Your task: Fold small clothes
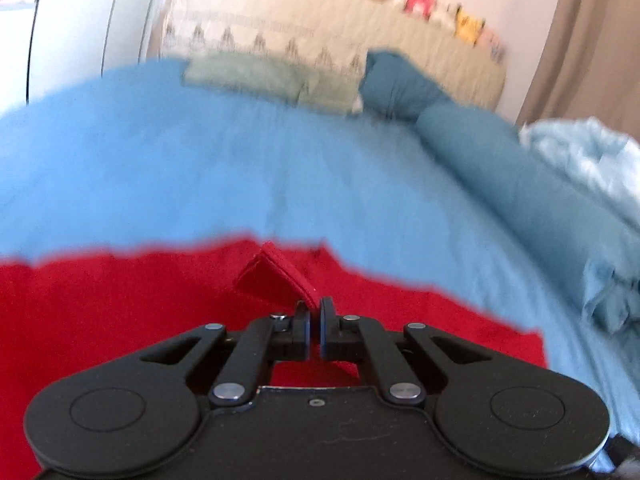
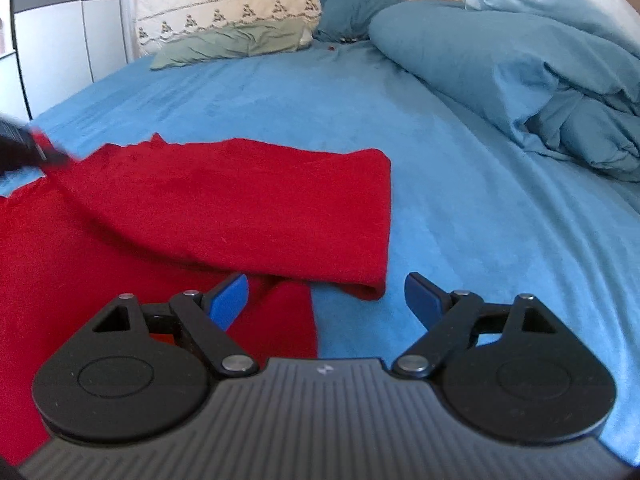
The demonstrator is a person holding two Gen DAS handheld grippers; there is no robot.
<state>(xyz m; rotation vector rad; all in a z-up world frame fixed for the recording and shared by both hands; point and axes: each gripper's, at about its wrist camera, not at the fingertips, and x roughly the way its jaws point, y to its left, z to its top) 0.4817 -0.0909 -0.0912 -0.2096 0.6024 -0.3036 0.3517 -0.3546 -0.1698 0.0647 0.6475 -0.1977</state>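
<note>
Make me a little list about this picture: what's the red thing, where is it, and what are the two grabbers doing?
red thing: a red garment, partly folded
where: on the blue bed sheet
left gripper: shut, pinching the garment's edge
right gripper: open, holding nothing, above the garment's edge
behind: green pillow, bunched blue duvet

I see matt red knit cloth garment (image 2: pixel 224 208), soft matt blue bed sheet (image 2: pixel 440 208), matt black plastic right gripper (image 2: pixel 326 300).
</note>
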